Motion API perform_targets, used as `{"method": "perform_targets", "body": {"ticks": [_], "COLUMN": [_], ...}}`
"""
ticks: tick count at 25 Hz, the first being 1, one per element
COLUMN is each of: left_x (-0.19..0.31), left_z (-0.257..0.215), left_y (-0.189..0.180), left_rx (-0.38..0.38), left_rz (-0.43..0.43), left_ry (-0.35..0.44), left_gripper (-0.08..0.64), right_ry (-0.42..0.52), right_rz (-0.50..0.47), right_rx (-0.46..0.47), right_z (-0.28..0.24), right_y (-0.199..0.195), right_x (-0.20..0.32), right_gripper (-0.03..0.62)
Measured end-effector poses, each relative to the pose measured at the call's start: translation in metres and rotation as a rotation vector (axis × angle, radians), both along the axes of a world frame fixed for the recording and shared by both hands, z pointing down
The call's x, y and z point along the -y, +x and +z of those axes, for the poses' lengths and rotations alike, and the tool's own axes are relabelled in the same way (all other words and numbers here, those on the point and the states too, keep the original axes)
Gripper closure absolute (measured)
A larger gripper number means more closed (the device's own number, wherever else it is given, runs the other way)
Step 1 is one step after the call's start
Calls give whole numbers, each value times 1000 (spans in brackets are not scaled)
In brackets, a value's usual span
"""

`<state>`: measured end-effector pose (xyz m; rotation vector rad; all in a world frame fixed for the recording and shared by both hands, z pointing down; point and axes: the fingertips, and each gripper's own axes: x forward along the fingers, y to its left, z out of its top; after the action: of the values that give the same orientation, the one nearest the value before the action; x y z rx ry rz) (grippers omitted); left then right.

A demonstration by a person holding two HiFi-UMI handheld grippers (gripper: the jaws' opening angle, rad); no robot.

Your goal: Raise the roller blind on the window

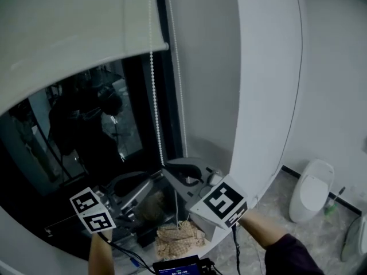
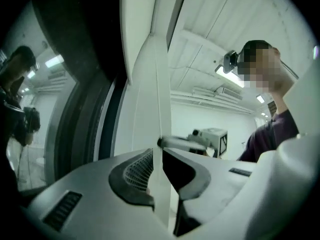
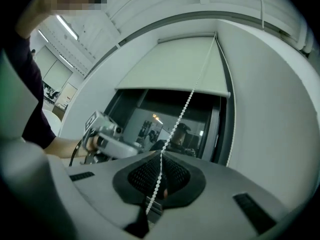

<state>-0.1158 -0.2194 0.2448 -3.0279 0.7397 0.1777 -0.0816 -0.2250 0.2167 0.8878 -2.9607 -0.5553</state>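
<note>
The roller blind (image 1: 69, 33) hangs part-raised at eleven o'clock. Its bead chain (image 1: 152, 96) drops to your right gripper (image 1: 169, 168), whose jaws pinch it. Your left gripper (image 1: 152, 181), at seven o'clock, has its jaws pressed nearly together, seemingly empty. The chain is probably light, limp and slippery, so grip across the beads. No legible writing.

The roller blind (image 1: 69, 33) is a plain pale cream-grey. The bead chain (image 1: 153, 85) is white. The window frame (image 1: 166, 96) is black and the glass (image 1: 34, 153) is dark. The left gripper (image 2: 159, 176) and the right gripper (image 3: 159, 174) are light grey, with black pads (image 3: 145, 176) in a fine mesh pattern. The marker cubes (image 1: 222, 202) are white with black squares. The wall (image 1: 269, 67) and the toilet (image 1: 312, 188) are white, the floor (image 1: 275, 211) is mottled grey, and the sleeve (image 1: 287, 256) is dark purple.
</note>
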Motion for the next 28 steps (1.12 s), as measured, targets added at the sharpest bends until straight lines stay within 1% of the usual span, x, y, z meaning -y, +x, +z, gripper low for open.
{"method": "perform_targets", "body": {"ticks": [2,4,6,10,13,18,20,22,24,26,28], "left_x": [3,6,6,8,12,17,17,18,18,19,20], "left_z": [-32,-55,-71,-89,-94,-93,-84,-69,-53,-38,-25], "left_y": [0,4,11,24,32,36,38,42,49,53,52], "left_rx": [-18,-32,-43,-47,-42,-37,-3,38,62,69,62], "left_rz": [-25,-31,-19,-11,-30,-63,-96,-128,-126,-119,-121], "left_ry": [58,93,109,126,135,134,159,179,167,144,120], "left_gripper": [537,523,503,500,500,502,524,537,540,541,541], "right_ry": [-12,-33,-64,-116,-152,-215,-233,-231,-225,-245,-288], "right_rz": [-25,-45,-59,-75,-91,-106,-97,-79,-60,-39,-28], "right_rx": [-26,-57,-91,-147,-172,-198,-213,-255,-317,-366,-409], "right_z": [20,42,64,103,126,161,174,188,204,222,240], "right_y": [-5,-10,-16,-21,-21,-20,-16,-12,-9,-4,3], "right_x": [0,0,-2,-7,-10,-18,-17,-17,-16,-12,-7], "right_gripper": [575,575,575,575,575,575,575,575,575,575,575]}}
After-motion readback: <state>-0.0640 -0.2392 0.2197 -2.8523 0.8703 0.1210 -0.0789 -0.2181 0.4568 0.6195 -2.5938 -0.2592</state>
